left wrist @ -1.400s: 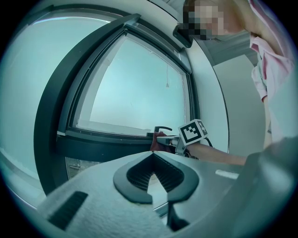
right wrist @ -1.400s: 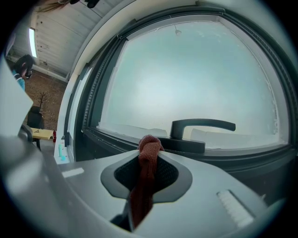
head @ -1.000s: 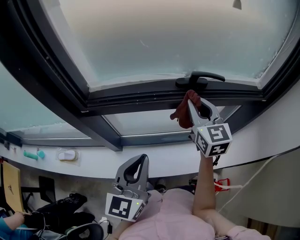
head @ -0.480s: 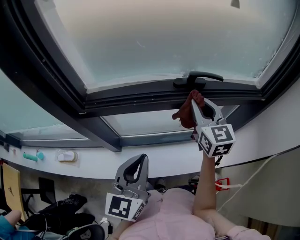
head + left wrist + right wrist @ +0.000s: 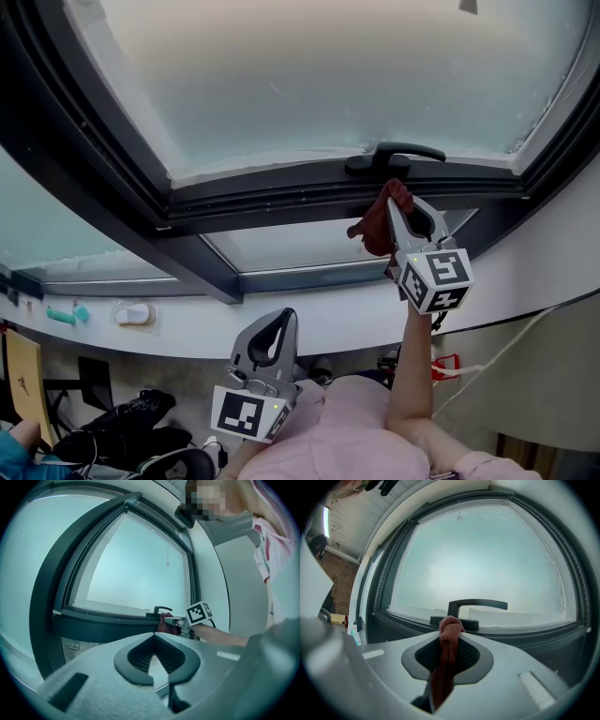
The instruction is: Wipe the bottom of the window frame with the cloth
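Red cloth [image 5: 377, 230] is clamped in the right gripper [image 5: 392, 204]. Its bunched end is up at the bottom rail of the window frame [image 5: 281, 195], just below the black handle [image 5: 398, 155]. I cannot tell whether it touches the rail. The left gripper [image 5: 279, 319] hangs low, well apart from the frame, jaws together with nothing between them.

You are looking down at a long white window ledge [image 5: 187, 330] that is carrying two things near its left end: a small teal plastic object [image 5: 64, 315] and, just beside it, a rounded white object [image 5: 134, 312].
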Demonstrator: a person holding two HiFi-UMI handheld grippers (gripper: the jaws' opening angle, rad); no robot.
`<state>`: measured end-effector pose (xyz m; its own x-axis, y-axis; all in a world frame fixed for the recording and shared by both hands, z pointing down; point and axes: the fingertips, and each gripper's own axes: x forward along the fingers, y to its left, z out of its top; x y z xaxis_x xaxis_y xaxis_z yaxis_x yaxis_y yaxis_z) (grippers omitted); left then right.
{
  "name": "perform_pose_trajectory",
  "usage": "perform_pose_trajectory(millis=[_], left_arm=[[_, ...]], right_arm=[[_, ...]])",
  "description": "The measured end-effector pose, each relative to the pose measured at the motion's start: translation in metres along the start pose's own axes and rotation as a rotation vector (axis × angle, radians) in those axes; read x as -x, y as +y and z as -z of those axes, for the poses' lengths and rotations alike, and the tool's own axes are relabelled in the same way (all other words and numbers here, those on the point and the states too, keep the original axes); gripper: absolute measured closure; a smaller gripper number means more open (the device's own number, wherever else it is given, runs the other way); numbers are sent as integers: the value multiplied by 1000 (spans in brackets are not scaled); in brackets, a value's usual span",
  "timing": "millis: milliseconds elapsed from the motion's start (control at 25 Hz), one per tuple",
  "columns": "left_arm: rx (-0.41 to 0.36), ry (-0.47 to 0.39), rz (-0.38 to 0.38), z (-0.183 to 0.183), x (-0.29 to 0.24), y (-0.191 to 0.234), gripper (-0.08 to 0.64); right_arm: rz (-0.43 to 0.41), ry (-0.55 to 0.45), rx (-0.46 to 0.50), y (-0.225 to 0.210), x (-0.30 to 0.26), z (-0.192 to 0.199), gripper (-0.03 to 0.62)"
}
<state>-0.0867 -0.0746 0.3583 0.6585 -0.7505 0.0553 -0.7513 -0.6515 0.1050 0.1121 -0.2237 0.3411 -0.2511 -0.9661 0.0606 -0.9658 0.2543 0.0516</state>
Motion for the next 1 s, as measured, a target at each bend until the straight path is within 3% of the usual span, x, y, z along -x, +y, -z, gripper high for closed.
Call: perform_pose_trajectory(millis=[720, 840, 1000], left_arm=[[3, -11, 5, -1, 21, 12, 560], [7, -9, 14, -1, 26, 17, 560], [10, -15, 21, -3, 36, 27, 560]], right_arm=[[101, 58, 60, 10, 2, 4, 534], [38, 71, 50, 40, -7, 6, 534], [-106, 86, 41, 107, -26, 8, 534]])
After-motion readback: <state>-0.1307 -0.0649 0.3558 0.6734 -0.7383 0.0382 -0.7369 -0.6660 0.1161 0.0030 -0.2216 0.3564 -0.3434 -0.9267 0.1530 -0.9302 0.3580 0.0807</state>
